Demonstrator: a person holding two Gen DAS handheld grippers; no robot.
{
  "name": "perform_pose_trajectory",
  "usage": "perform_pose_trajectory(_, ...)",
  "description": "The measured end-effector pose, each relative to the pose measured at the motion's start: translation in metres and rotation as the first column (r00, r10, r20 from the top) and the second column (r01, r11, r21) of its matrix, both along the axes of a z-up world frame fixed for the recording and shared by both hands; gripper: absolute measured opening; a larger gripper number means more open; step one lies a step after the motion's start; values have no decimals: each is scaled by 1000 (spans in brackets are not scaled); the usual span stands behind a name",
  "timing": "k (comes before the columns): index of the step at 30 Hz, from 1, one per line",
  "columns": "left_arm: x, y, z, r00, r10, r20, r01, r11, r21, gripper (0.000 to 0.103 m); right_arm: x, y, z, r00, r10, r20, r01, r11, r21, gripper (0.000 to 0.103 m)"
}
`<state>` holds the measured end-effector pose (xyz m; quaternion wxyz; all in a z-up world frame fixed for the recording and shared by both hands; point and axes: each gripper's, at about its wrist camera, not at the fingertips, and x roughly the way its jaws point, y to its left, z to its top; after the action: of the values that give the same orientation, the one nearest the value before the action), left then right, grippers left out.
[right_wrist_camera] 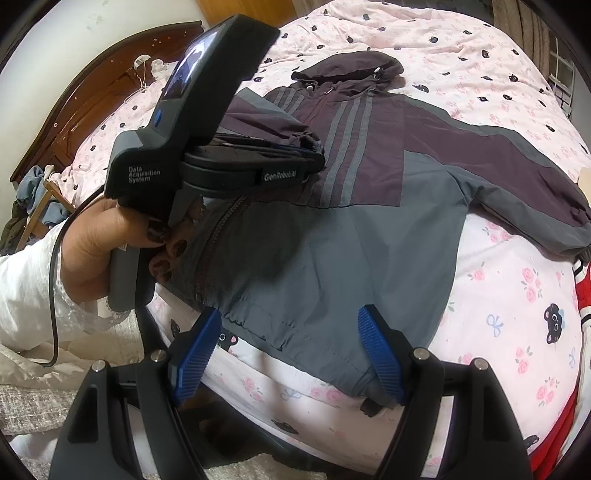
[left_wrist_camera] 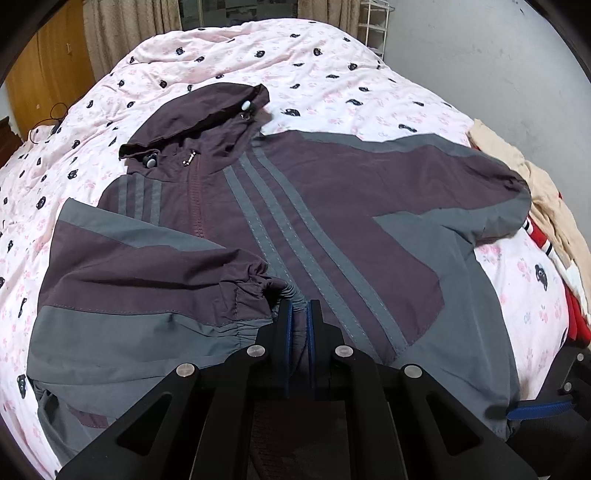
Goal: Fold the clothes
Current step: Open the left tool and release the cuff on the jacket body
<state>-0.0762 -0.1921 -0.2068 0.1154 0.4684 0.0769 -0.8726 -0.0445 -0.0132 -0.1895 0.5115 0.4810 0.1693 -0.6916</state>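
Note:
A purple and grey hooded jacket [left_wrist_camera: 332, 206] lies front up on the pink printed bedsheet [left_wrist_camera: 258, 48], hood toward the far end. My left gripper [left_wrist_camera: 300, 304] is shut on the elastic cuff [left_wrist_camera: 266, 284] of one sleeve, which lies across the jacket's chest. In the right wrist view the left gripper [right_wrist_camera: 314, 151] reaches in from the left, held by a hand [right_wrist_camera: 99, 236], with the cuff [right_wrist_camera: 310, 138] bunched at its tip. My right gripper [right_wrist_camera: 291, 312] stands open over the jacket's [right_wrist_camera: 332, 240] grey hem, its blue pads [right_wrist_camera: 380, 354] wide apart and gripping nothing.
A pile of beige and red clothes [left_wrist_camera: 546, 206] lies at the bed's right edge, seen also as the red garment [right_wrist_camera: 583, 295]. A wooden headboard [right_wrist_camera: 92, 99] stands at the left. A white shelf [left_wrist_camera: 373, 26], curtains and a wooden wardrobe [left_wrist_camera: 44, 74] stand beyond the bed.

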Motion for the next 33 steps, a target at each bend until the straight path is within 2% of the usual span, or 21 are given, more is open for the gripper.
perform_pose_trajectory(3, 1, -2, 0, 1000, 2, -1, -2, 999, 34, 7, 1, -1, 1, 1000, 3, -4, -3, 1000, 4, 78)
perform_pose_trajectory(7, 5, -4, 6, 1000, -1, -26, 3, 997, 78, 18, 1, -1, 1, 1000, 3, -4, -3, 1000, 9, 78)
perform_pose_trajectory(9, 6, -4, 9, 999, -5, -35, 8, 995, 99, 28, 1, -1, 0, 1000, 3, -4, -3, 1000, 12, 78)
perform_pose_trajectory(11, 8, -3, 13, 999, -12, -36, 16, 992, 126, 49, 1, -1, 1, 1000, 4, -4, -4, 1000, 14, 78)
perform_pose_trajectory(13, 13, -2, 19, 999, -21, -51, 28, 989, 146, 56, 2, -1, 1, 1000, 6, -6, -6, 1000, 15, 78)
perform_pose_trajectory(15, 18, -1, 27, 997, -29, -77, 41, 987, 154, 59, 2, -1, 2, 1000, 8, -10, -8, 1000, 17, 78)
perform_pose_trajectory(20, 41, -15, 55, 986, -11, -169, 32, 992, 121, 60, 1, -3, 3, 1000, 11, -9, -11, 1000, 20, 78)
perform_pose_trajectory(23, 53, -47, 67, 976, 81, -200, -59, 992, 115, 60, 0, -3, 3, 1000, 13, -11, -13, 1000, 20, 78)
perform_pose_trajectory(25, 62, -79, 69, 963, 180, -202, -162, 981, 104, 60, -1, -3, 3, 1000, 14, -11, -13, 1000, 20, 78)
perform_pose_trajectory(30, 80, -146, 59, 908, 388, -156, -382, 922, 67, 60, 0, -3, 2, 1000, 18, -10, -17, 1000, 19, 78)
perform_pose_trajectory(33, 82, -165, 41, 894, 435, -111, -432, 900, 54, 60, 1, -4, 2, 1000, 21, -11, -21, 1000, 21, 78)
